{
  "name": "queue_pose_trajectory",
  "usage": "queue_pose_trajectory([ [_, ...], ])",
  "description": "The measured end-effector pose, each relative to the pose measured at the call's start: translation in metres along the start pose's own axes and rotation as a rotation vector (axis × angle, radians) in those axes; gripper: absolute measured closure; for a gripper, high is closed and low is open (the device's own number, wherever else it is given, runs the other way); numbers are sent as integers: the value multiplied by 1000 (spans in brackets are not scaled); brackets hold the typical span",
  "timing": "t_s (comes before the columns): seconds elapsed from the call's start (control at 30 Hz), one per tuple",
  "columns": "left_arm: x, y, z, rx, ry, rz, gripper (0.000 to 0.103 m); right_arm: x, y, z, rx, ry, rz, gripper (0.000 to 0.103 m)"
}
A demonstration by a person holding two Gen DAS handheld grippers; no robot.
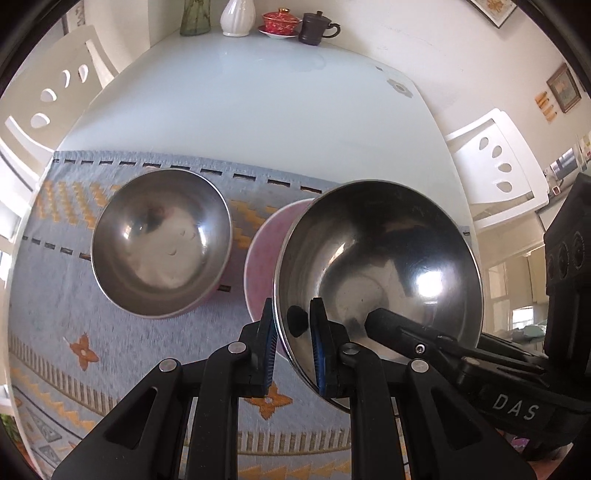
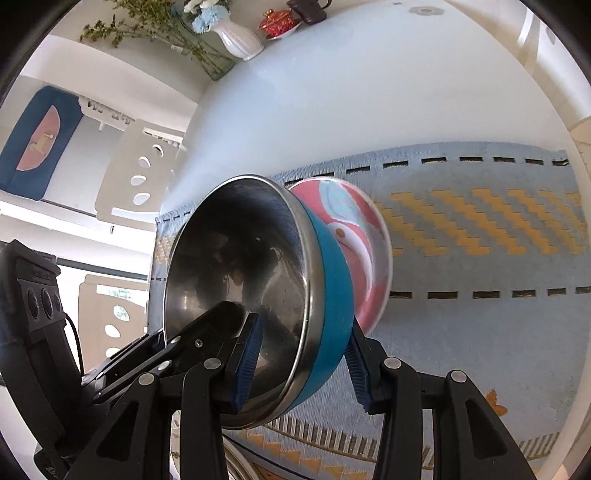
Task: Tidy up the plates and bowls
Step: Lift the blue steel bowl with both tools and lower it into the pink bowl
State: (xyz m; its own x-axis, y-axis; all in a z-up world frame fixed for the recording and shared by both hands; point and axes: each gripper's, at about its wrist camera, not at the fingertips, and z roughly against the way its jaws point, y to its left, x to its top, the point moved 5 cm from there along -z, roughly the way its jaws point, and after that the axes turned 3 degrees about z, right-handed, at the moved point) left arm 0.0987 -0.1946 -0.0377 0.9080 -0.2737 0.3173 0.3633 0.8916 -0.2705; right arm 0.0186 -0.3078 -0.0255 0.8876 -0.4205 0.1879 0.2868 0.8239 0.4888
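Steel-lined blue bowl (image 2: pixel 258 291) hung tilted above the woven blue placemat (image 1: pixel 122 339), both grippers sharing it: left gripper (image 1: pixel 291 354) jaws pinched its rim, right gripper (image 2: pixel 303 362) jaws clamped its wall, presumably for stacking.

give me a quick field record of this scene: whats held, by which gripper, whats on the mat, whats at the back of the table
left gripper: shut on rim of the blue-sided steel bowl
right gripper: clamped on the same bowl's wall, one pad inside, one outside
bowl pose: tilted, off the mat
pink plate: behind the bowl
second steel bowl: resting on patterned mat
table back edge: white vase, red lidded cup, dark mug
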Motion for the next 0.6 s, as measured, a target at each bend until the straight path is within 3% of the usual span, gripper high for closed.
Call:
queue_pose_trajectory([
  [0.6, 5, 6, -19, -19, 10, -2, 89, 8, -1, -26, -29, -1, -38, 60],
])
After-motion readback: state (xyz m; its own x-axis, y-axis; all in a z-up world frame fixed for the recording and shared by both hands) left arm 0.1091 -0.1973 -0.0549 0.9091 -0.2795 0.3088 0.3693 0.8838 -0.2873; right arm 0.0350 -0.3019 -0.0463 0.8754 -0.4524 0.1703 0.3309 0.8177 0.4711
